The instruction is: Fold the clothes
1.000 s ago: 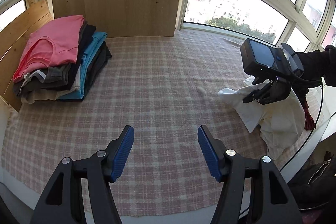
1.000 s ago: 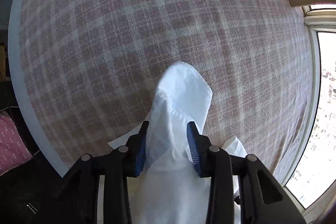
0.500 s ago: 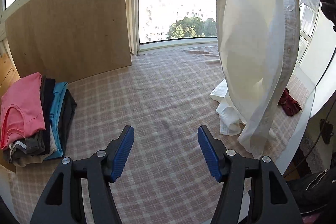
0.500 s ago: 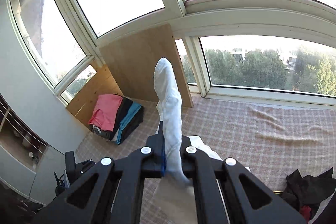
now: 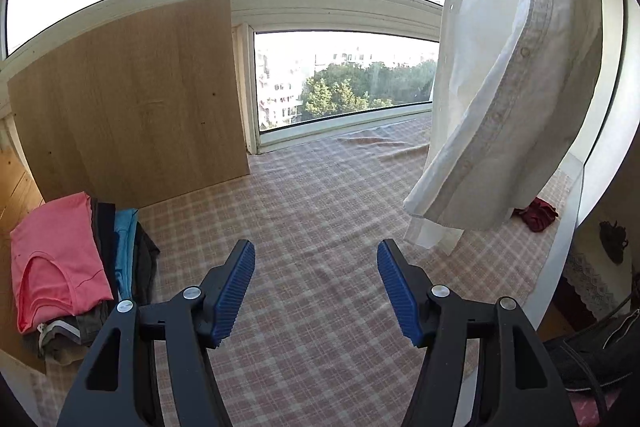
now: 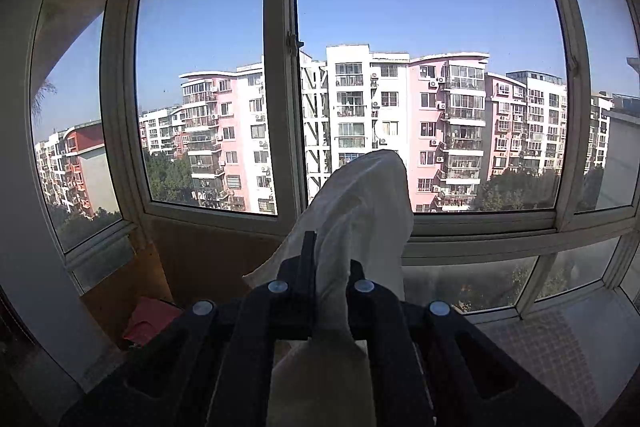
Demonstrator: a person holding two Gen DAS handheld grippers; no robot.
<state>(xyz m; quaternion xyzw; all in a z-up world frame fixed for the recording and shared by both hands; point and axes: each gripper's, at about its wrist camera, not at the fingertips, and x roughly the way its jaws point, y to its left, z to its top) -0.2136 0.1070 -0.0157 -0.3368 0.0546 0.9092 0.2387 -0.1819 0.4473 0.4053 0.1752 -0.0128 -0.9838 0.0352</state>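
Risking white button-up shirt (image 5: 516, 75), upper right, slipping from pinching right tool (image 6: 332, 267); left tool (image 5: 316, 291) gaping empty.

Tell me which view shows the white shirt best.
The left wrist view. There the white shirt hangs nearly full length above the checked cloth, with its button placket visible. The right wrist view shows only a bunched fold clamped in the right gripper.
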